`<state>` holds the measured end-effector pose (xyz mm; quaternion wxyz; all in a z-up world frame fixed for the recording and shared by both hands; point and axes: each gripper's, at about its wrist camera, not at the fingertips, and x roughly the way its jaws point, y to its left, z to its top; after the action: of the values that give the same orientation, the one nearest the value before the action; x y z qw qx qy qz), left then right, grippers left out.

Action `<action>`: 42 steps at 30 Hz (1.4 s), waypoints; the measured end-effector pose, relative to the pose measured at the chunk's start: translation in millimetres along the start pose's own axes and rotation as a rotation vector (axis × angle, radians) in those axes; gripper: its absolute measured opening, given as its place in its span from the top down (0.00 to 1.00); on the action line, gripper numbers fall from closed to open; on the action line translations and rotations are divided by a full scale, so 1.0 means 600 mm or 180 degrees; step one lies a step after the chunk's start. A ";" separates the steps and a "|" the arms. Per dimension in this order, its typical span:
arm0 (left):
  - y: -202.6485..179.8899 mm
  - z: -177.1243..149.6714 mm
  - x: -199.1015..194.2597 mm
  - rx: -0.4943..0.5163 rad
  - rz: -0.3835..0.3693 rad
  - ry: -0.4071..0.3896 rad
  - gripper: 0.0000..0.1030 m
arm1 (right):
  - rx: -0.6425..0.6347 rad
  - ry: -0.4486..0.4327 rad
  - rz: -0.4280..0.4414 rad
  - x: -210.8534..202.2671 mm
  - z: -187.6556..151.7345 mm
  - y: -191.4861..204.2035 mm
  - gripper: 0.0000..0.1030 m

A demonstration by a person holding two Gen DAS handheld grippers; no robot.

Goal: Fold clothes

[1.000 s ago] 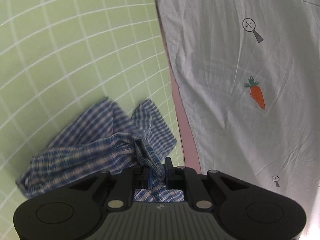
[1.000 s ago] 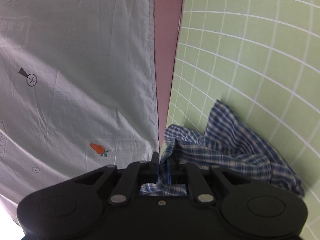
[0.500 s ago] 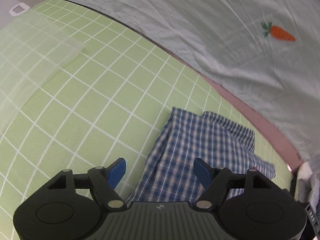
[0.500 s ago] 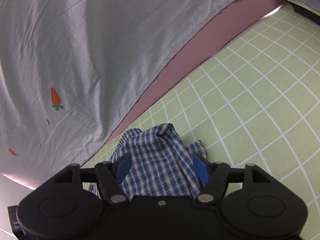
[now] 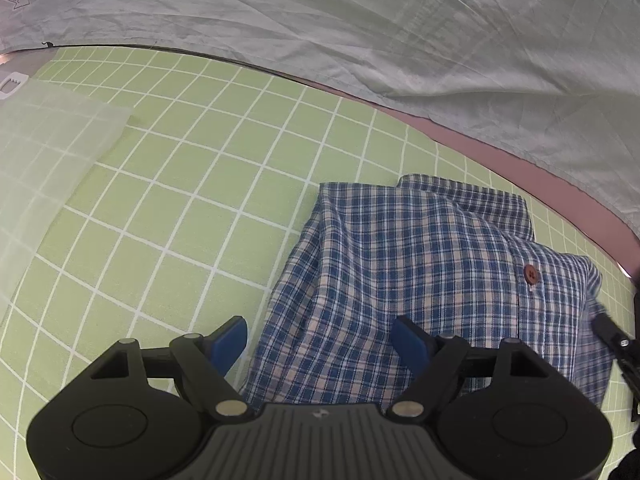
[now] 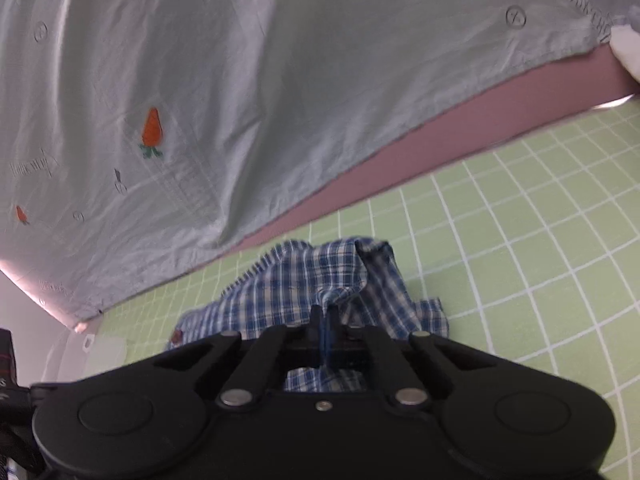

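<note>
While the blue plaid shirt point(image 5: 424, 280) lies crumpled on the green grid mat point(image 5: 192, 208), the left gripper point(image 5: 320, 340) holds its jaws wide apart and empty, one over the cloth, one just beside its edge. The right gripper point(image 6: 325, 330) has its jaws closed, pinching a raised fold; the grip point is partly hidden. Beyond the jaws lie a pink strip and a carrot-print sheet point(image 6: 240, 80).

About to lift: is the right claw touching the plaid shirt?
Touching. The right wrist view shows the right claw shut on a raised fold of the plaid shirt, the cloth pinched between its closed jaws.
</note>
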<state>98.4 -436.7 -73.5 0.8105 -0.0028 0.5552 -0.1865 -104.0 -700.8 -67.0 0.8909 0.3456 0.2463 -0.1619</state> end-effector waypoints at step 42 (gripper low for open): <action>-0.047 -0.058 -0.005 0.0300 -0.0966 0.0204 0.82 | 0.0846 0.0487 0.0303 0.025 -0.082 -0.007 0.75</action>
<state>57.6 -455.0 -78.5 0.7541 -0.0426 0.5646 -0.3327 -109.6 -671.4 -109.4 0.8226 0.4830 0.2731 -0.1239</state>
